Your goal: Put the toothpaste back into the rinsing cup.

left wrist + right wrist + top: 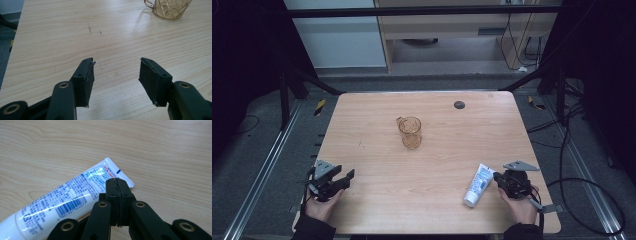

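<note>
Person is standing at the light wood-grain worktop (pixel 422 170), one black two-jaw tool in each hand. Right tool (pixel 498 176) is sitting near the worktop's front right corner, jaws pressed fully together w/ nothing between them; in the right gripper view the tips (pixel 116 180) are lying over the flat crimped end of the white plastic tube with blue print and a barcode (pixel 62 202), but not pinching it. Tube (pixel 477 185) is lying flat on the worktop, just left of the right tool, cap end pointing toward the person's edge. Left tool (pixel 346 179) is resting at front left, jaws spread wide apart, holding nothing; just bare wood between them in the left gripper view (pixel 116 67). Amber cut-glass mug with a handle (pixel 410 132) is standing upright around mid-worktop, well apart from both tools. Small dark round disc (pixel 459 104) is sitting near the far edge.
</note>
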`<state>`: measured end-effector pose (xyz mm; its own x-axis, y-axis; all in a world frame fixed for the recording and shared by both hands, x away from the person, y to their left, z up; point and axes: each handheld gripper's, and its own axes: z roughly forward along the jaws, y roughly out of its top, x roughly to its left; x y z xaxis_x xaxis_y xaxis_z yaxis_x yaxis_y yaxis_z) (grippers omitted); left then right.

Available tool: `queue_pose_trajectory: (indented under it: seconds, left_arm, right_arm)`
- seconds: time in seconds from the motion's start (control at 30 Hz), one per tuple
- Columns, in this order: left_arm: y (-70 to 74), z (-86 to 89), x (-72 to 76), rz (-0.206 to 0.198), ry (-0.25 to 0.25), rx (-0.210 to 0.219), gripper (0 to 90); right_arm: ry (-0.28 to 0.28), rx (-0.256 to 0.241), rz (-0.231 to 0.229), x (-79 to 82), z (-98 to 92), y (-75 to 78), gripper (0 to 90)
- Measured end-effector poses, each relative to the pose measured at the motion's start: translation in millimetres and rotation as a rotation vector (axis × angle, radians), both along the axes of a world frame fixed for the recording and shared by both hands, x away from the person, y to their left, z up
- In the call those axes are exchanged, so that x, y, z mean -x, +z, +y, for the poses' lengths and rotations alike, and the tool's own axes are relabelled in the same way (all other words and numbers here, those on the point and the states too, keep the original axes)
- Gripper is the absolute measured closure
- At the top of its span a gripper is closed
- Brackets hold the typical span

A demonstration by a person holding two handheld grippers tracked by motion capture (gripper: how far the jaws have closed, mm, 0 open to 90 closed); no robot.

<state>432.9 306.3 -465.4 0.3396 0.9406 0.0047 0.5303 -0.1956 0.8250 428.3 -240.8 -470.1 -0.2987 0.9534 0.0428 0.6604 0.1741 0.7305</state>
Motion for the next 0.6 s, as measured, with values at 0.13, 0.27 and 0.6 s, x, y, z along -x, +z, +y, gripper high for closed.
queue_pose_trajectory:
  seconds: [0.13, 0.27, 0.6]
  left_arm:
    - [-0.2, 0.6, -0.1, -0.01, 0.005, -0.013, 44.4]
    - [-2.1, 1.9, -0.8, -0.023, 0.018, -0.023, 43.6]
    - [-2.1, 2.1, -2.0, 0.006, 0.016, -0.027, 42.8]
  right_arm:
    - [-0.006, -0.001, 0.016, -2.5, 0.8, -1.7, 89.9]
    - [-0.028, 0.008, 0.037, -7.2, -1.6, -6.0, 90.0]
    - [-0.026, 0.026, 0.058, -15.1, 0.2, -12.8, 90.0]
